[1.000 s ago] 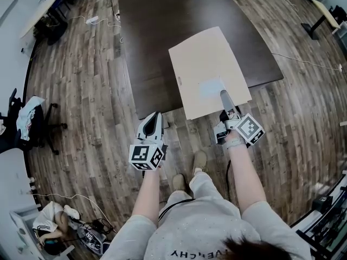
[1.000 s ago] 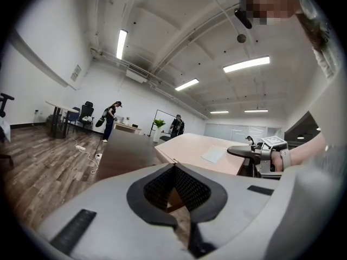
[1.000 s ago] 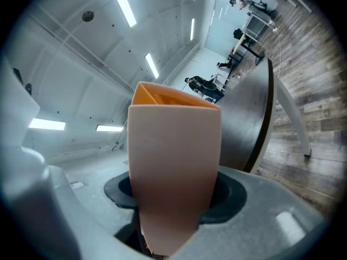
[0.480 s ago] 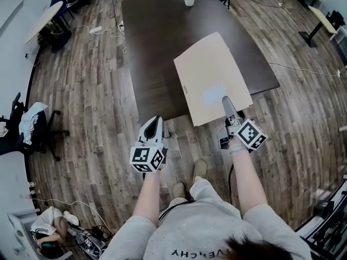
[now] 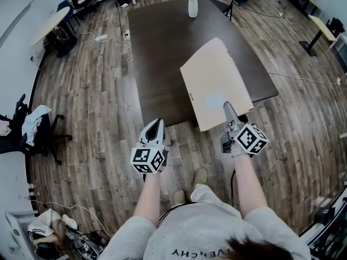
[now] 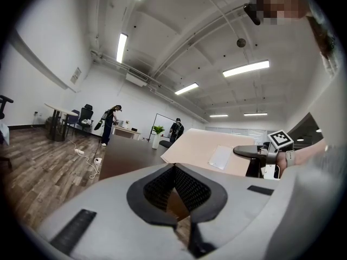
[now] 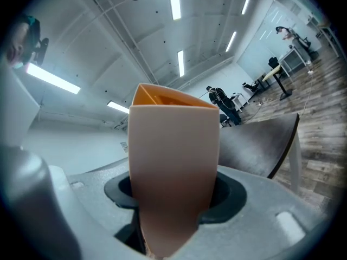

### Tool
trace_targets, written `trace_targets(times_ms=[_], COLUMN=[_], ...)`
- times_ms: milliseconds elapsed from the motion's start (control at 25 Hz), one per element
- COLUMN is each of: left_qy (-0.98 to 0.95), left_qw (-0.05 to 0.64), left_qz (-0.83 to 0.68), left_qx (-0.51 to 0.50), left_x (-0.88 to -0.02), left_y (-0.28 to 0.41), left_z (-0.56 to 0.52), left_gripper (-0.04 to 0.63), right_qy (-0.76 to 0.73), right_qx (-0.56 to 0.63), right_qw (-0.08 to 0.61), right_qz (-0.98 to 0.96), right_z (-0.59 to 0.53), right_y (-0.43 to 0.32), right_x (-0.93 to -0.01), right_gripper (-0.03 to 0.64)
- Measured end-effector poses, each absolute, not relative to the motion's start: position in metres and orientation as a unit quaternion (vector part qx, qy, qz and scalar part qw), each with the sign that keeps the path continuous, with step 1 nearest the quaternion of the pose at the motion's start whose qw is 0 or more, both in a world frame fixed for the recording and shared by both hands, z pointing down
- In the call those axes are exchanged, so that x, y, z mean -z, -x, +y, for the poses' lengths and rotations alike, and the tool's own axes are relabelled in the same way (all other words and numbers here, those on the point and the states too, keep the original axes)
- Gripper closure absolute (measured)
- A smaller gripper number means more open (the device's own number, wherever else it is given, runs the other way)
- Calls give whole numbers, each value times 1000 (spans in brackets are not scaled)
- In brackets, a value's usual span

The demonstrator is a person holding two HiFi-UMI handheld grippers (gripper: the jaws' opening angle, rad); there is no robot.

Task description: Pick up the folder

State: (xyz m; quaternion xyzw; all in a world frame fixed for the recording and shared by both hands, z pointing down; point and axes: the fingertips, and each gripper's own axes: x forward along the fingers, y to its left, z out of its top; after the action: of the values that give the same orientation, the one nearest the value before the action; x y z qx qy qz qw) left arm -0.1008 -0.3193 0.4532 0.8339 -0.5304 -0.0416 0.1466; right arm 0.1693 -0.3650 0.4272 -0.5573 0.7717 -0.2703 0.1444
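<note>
- Over the near right corner of the tabletop (image 5: 162, 47), the beige folder (image 5: 214, 80) sits tilted and lifted, its near edge reaching out past the tabletop above the wood floor (image 5: 87, 91).
- At that near edge, the right hand-held gripper (image 5: 227, 108) pinches the folder, both jaws clamped on the card. Gripping at the edge lets the whole sheet swing up from one end.
- Beside it, the left hand-held gripper (image 5: 156, 123) hangs well apart from the folder. Its jaws look pressed together with nothing between them, though the gap is hard to read.
- At the far end, a white vase with a plant (image 5: 192, 5) stands well clear, so lifting should not disturb it.
- By my judgement, the pick-up is nearly complete.
</note>
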Motion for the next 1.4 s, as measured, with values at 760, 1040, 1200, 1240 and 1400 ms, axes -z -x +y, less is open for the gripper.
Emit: trace_targets(times_ms=[760,1040,1200,1240,1400], left_qy=[-837,-833,-831,-831,-831], left_qw=[137,133,126,124,119], left_qz=[-526,-532,-535,-535,-536], left_qx=[61,73,81,82,89], left_x=[-409,-395,-385,-383,-374], left_y=[111,116,121,121,121], left_z=[-299,-293,-288,-286,-283], left_gripper=[597,597,597,597,597], right_qy=[572,580,584,585,587], right_qx=[195,168,154,151,146], right_qw=[112,104,98,98,101], right_qz=[789,790,791,791,790], right_z=[-333,-320,-311,-309,-304], right_y=[-166,-172,-172,-173,-175], right_x=[-384,-370,-364,-363,-356], right_gripper=[353,353,353,353,353])
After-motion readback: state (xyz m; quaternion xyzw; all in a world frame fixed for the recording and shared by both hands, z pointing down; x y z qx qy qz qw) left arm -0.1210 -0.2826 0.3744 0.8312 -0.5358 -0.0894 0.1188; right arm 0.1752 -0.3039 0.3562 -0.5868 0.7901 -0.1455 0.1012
